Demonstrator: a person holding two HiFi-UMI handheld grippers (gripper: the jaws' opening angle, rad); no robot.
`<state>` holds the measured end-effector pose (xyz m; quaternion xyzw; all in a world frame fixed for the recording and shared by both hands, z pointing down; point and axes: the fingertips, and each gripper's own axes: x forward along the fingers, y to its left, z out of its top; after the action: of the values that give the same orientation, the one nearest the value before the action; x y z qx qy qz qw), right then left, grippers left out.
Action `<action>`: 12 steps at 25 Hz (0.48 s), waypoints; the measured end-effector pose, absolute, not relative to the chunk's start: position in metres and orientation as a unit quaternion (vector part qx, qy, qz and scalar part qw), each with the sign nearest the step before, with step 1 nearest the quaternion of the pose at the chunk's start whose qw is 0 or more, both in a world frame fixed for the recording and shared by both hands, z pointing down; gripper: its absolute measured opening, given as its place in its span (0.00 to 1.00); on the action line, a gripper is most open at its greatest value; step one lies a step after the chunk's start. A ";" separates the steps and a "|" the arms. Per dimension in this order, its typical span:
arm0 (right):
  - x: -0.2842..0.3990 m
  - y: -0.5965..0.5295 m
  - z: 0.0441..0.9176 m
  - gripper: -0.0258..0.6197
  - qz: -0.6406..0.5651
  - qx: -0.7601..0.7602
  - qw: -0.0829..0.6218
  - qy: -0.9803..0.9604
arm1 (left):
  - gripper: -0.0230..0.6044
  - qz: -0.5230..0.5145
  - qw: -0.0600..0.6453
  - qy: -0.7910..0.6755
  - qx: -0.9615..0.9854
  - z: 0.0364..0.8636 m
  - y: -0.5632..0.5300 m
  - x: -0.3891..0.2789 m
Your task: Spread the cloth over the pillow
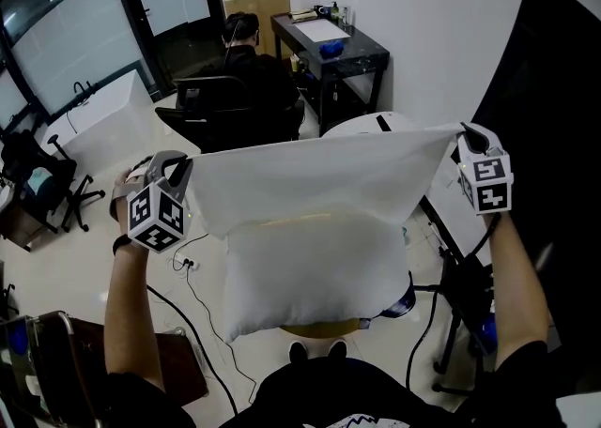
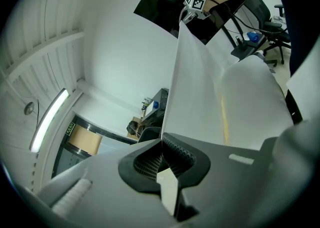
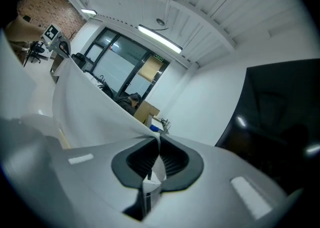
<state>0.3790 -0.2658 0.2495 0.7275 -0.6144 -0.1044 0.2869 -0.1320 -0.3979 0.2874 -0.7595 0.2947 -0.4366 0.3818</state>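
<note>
My left claw (image 1: 180,171) and right claw (image 1: 467,139) each clamp a corner of the cloth (image 1: 319,177). It hangs stretched between them above the pillow (image 1: 310,276).

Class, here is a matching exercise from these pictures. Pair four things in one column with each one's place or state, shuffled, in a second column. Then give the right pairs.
Column one
1. thin white cloth
2. plump white pillow
3. left gripper
4. black desk

Column two
A. stands at the far end of the room
B. shut on one corner of the cloth
C. held up and spread wide in the air
D. lies below the cloth, its far edge hidden by it

Pairs: 1-C, 2-D, 3-B, 4-A
</note>
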 end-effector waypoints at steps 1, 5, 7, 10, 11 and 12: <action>0.379 -0.260 0.253 0.05 -0.101 0.728 0.282 -0.616 | 0.04 -0.436 0.382 0.293 -0.761 0.291 -0.391 -0.132; 0.377 -0.232 0.268 0.05 -0.092 0.732 0.269 -0.620 | 0.04 -0.432 0.378 0.291 -0.765 0.304 -0.364 -0.135; 0.372 -0.215 0.280 0.05 -0.088 0.731 0.268 -0.621 | 0.04 -0.433 0.373 0.289 -0.769 0.313 -0.348 -0.140; 0.366 -0.186 0.305 0.05 -0.066 0.735 0.252 -0.626 | 0.04 -0.437 0.359 0.281 -0.775 0.332 -0.322 -0.146; 0.365 -0.176 0.314 0.05 -0.057 0.736 0.251 -0.626 | 0.04 -0.440 0.353 0.277 -0.778 0.340 -0.312 -0.147; 0.363 -0.166 0.324 0.05 -0.051 0.736 0.254 -0.626 | 0.04 -0.444 0.346 0.272 -0.780 0.349 -0.303 -0.150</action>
<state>0.3628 -0.1656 0.3241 0.7358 -0.6257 -0.0514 0.2539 -0.1497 -0.3026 0.3488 -0.7803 0.2720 -0.4441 0.3464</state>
